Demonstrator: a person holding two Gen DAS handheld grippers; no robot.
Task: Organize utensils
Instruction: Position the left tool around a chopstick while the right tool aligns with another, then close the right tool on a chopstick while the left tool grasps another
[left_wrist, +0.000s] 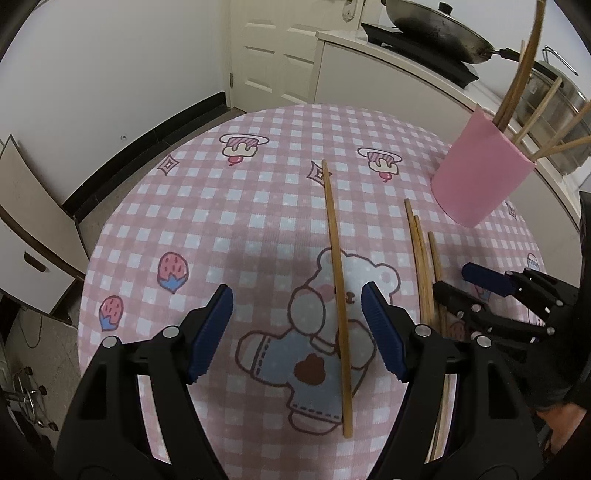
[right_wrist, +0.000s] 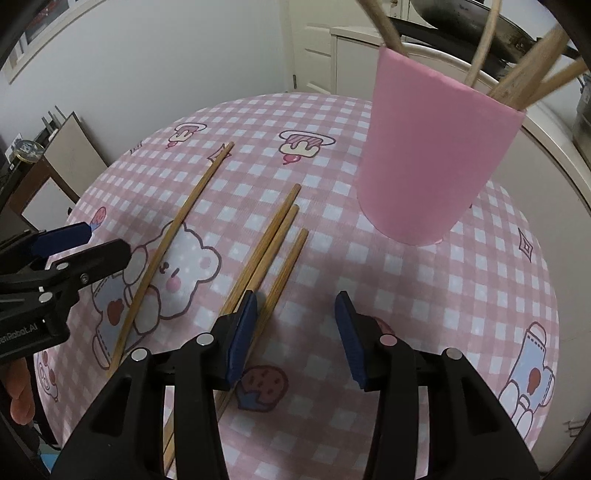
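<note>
Left wrist view, near to far. The left gripper (left_wrist: 297, 328) hangs over the table with jaws spread wide and nothing pressed between its ribbed blue pads (left_wrist: 210, 334); a single wooden chopstick (left_wrist: 338, 288) lies between them on the cloth, nearer the right pad, running from 6 o'clock toward 12 o'clock across a printed bear (left_wrist: 332, 295). At 3 o'clock the right gripper (left_wrist: 454, 280) reaches in from the frame edge just beside a bundle of three chopsticks (left_wrist: 424, 266). The tablecloth (left_wrist: 221, 221) is soft pink-and-white gingham with cartoon strawberries and cakes. At 2 o'clock stands a smooth pink cylindrical holder (left_wrist: 476, 173) containing several upright chopsticks (left_wrist: 524, 74). Beyond it, a dark wok (left_wrist: 436, 26) sits on a stove on a white counter; a white panelled door (left_wrist: 273, 51) closes the far wall at 12 o'clock.

Right wrist view. The right gripper (right_wrist: 295, 325) has jaws partly apart and empty; no chopstick lies between the pads. The left pad overlaps the three chopsticks (right_wrist: 273, 243), which extend toward 12 o'clock. The lone chopstick (right_wrist: 173, 236) lies at 10 o'clock, near the left gripper (right_wrist: 99, 240) at 9 o'clock. The holder (right_wrist: 436, 155) rises at 1 o'clock, well apart from the loose chopsticks.
</note>
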